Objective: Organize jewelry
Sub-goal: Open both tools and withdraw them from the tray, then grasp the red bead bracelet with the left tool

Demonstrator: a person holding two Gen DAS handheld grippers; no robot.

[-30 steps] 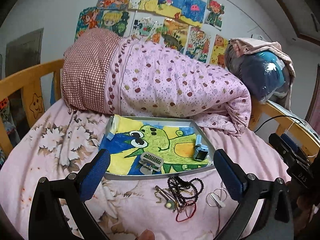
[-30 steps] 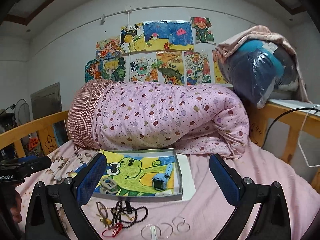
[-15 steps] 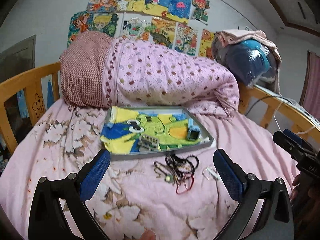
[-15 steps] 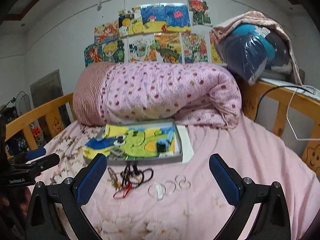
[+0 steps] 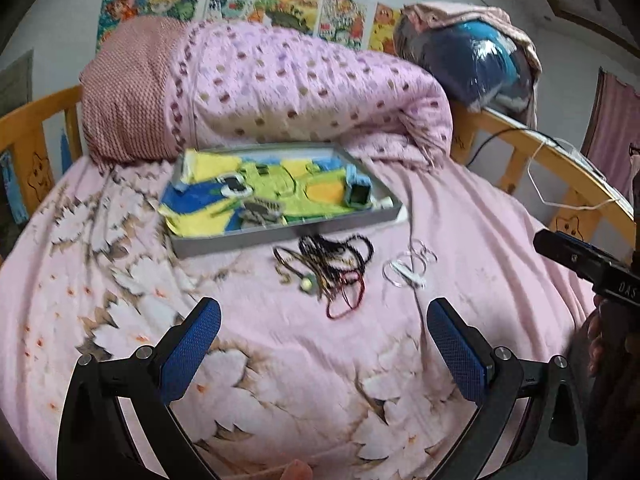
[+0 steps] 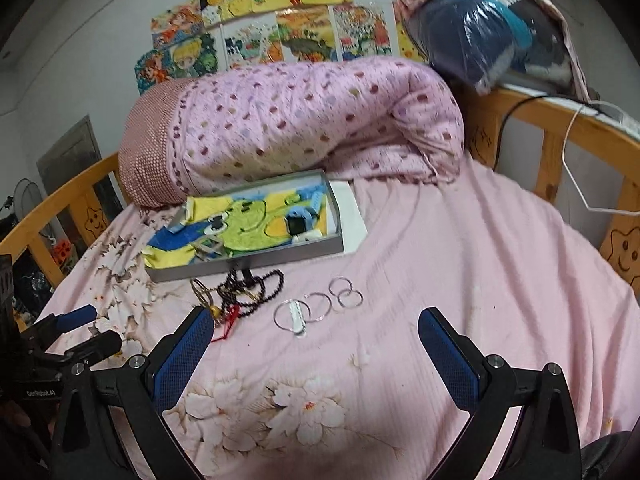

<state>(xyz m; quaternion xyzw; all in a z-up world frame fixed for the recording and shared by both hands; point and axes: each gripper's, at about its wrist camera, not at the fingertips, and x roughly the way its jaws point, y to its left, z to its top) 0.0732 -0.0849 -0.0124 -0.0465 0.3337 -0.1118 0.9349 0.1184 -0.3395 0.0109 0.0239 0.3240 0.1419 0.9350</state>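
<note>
Pink floral bedsheet (image 6: 440,264) under grey tray (image 6: 256,260), drawings (image 6: 280,20) behind.

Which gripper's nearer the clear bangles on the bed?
Right, by a little. The right gripper is just short of the clear bangles; the left gripper sits further back and left.

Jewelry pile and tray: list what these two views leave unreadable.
- Dark bead tangle: motion blur in the left view, strands overlapping in the right; the piece count is unclear.
- Red cord: partly behind the right gripper finger in the right view.
- Small metal item in the tray near its front: blurred in both views, type unclear.
- Watch face: too small to read.
- Clear rings: faint and smeared in the left view.
</note>
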